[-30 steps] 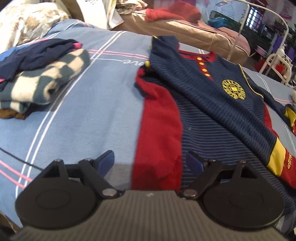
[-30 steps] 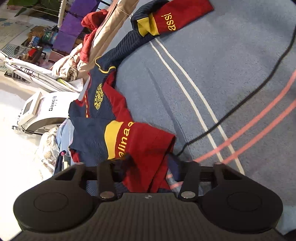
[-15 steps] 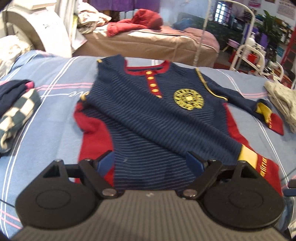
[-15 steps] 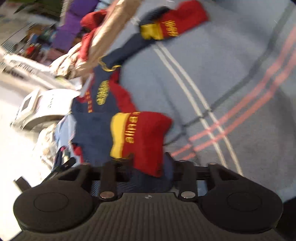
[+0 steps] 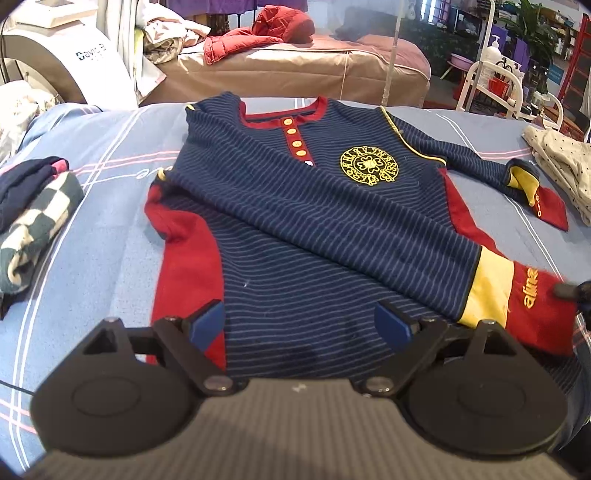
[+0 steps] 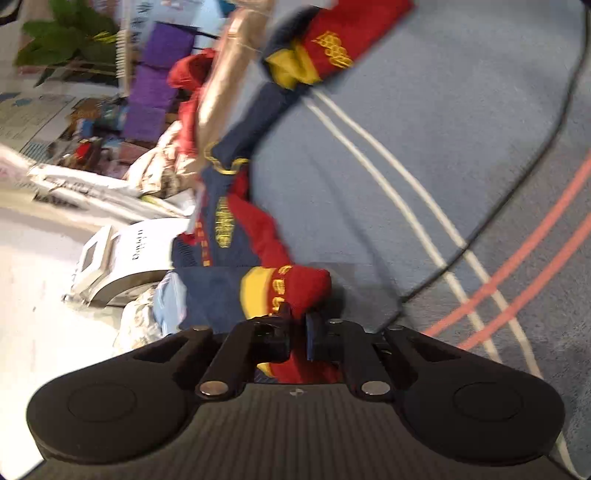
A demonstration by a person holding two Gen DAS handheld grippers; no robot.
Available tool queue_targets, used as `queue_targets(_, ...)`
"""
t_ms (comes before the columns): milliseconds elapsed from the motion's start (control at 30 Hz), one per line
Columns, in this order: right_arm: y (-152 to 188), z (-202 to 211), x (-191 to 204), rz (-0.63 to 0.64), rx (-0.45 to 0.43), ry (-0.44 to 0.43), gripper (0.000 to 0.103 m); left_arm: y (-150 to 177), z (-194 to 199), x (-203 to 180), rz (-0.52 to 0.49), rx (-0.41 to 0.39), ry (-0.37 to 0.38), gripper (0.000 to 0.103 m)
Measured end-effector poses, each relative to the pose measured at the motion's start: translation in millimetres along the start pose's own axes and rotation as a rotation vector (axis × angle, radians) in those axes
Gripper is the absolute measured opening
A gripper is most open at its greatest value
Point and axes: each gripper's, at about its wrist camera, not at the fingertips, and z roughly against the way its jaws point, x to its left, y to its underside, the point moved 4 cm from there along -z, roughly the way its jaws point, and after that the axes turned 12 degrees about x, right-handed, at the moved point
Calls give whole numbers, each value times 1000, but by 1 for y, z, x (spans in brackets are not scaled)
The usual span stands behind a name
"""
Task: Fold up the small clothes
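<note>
A navy striped shirt [image 5: 314, 221] with red side panels and a yellow crest lies face up on the blue bedsheet [image 5: 110, 266]. One sleeve is folded across its body, ending in a yellow and red cuff [image 5: 532, 306] at the near right. My right gripper [image 6: 297, 321] is closing, and its pads pinch that red cuff [image 6: 306, 284]. The other sleeve's cuff [image 5: 546, 206] lies spread out to the right. My left gripper [image 5: 297, 317] hovers over the shirt's hem, its jaws wide and still opening slightly, with nothing between them.
A pile of folded clothes [image 5: 33, 214] sits on the sheet at the left. A cream dotted garment [image 5: 561, 162] lies at the right. A black cable [image 6: 517, 206] crosses the sheet. Behind stand a second bed with a red jacket [image 5: 273, 33] and a white machine [image 5: 74, 55].
The left gripper swung right from the shirt's red side panel to the middle of the hem. The right gripper's jaws spread around the red cuff, then closed onto it.
</note>
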Motion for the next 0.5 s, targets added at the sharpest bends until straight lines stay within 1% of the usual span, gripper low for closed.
queue_targets(67,5,15,19,17,-9,-32,11,-2,0,1,11,-1,5,89)
queue_targets(100,7,21,26,-13,6,-60,8,-3,0,2,14,1,9,89)
queue_targets(133,11,27,28,-84,28,-107,8,-5,-1,2,15,2,12,89)
queue_targets(200,22,31,31,-242,82,-241,5,-9,-3,0,12,-3,16,89)
queue_targets(233,26,33,32,-283,94,-258,5,-11,-3,-1,11,-6,19,89)
queue_targets(267,28,36,34,-270,85,-229,5,-14,-3,-2,12,-11,25,89)
queue_targets(300,27,38,37,-198,69,-169,6,-15,-3,-4,13,-14,33,89)
queue_targets(333,25,37,38,-118,57,-90,14,-16,-4,-5,14,-14,39,89)
queue_targets(367,26,34,36,-61,49,-4,33,-17,-3,-7,12,-14,42,89)
queue_targets(400,26,31,33,-16,43,67,67,-16,-2,-8,7,-18,44,89)
queue_targets(433,27,27,27,11,48,115,84,-15,-1,-10,0,-17,43,89)
queue_targets(467,29,24,18,-10,61,145,92,-14,0,-11,-9,-14,40,90)
queue_targets(500,31,21,8,-54,77,150,84,-13,0,-12,-17,-13,34,90)
